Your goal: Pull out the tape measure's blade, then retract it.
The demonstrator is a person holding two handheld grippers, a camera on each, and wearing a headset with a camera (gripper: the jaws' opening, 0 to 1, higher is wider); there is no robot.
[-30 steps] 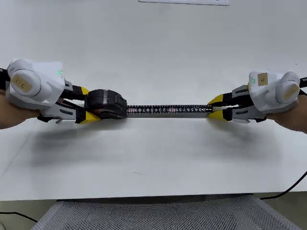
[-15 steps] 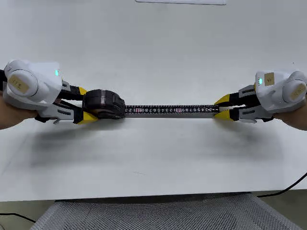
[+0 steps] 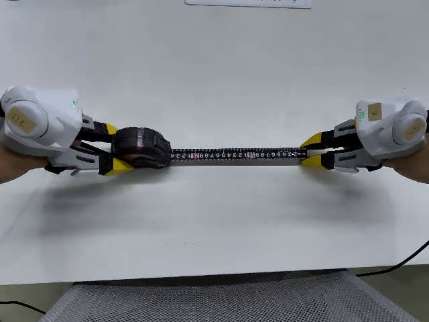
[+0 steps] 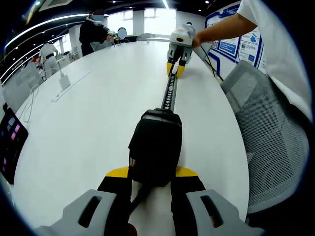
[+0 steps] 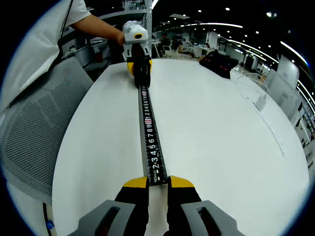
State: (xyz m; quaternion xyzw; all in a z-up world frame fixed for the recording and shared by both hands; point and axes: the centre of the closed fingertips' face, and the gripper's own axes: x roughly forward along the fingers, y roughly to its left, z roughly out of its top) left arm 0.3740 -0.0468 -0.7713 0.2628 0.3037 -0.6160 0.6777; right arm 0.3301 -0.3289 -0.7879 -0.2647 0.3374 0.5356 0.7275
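The black tape measure case (image 3: 140,147) lies on the white table (image 3: 221,80) at the left, and my left gripper (image 3: 114,148) is shut on it. In the left gripper view the case (image 4: 155,146) sits between the yellow-tipped jaws. The blade (image 3: 238,155), black with white numbers, runs out to the right across the table. My right gripper (image 3: 312,151) is shut on the blade's end. In the right gripper view the blade (image 5: 149,137) stretches from the jaws away to the case (image 5: 139,69) and the left gripper (image 5: 135,42).
A grey mesh chair (image 3: 221,298) stands below the table's near edge. A flat white object (image 3: 248,3) lies at the far edge. Other people (image 4: 96,32) stand far off beyond the table in the left gripper view. A cable (image 3: 402,263) hangs at the right.
The two grippers have moved farther apart, the left one leftward with the case, the right one rightward, so more of the blade is out.
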